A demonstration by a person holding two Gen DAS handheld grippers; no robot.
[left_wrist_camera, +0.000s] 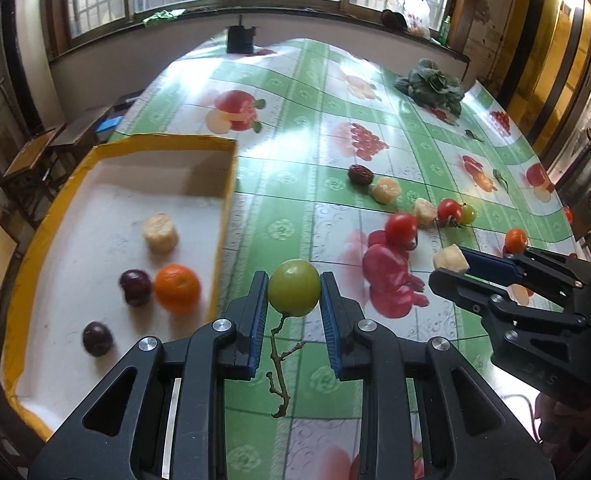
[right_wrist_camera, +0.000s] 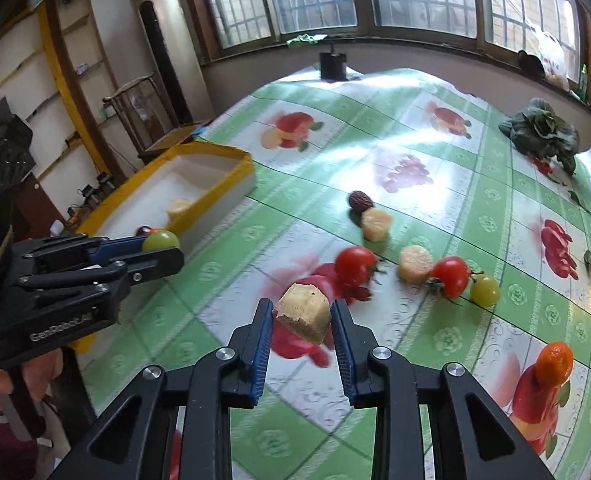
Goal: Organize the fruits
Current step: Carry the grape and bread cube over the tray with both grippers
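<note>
My left gripper [left_wrist_camera: 293, 294] is shut on a green grape [left_wrist_camera: 294, 288] with a dry stem hanging below, held above the table just right of the yellow-rimmed white box [left_wrist_camera: 219, 216]. The box holds a pale fruit chunk [left_wrist_camera: 160, 233], an orange [left_wrist_camera: 176, 288] and two dark plums [left_wrist_camera: 135, 286]. My right gripper [right_wrist_camera: 302, 314] is shut on a pale fruit chunk [right_wrist_camera: 304, 316], above the table. On the cloth lie two red tomatoes [right_wrist_camera: 355, 266], two more pale chunks [right_wrist_camera: 415, 263], a dark date [right_wrist_camera: 360, 201], a green grape [right_wrist_camera: 484, 290] and a small orange [right_wrist_camera: 553, 363].
The table has a green and white fruit-print cloth [left_wrist_camera: 295, 120]. A leafy green vegetable [left_wrist_camera: 435, 82] lies at the far right, a dark container [left_wrist_camera: 240, 38] at the far edge. Chairs [left_wrist_camera: 35, 156] stand left of the table. Windows run along the back wall.
</note>
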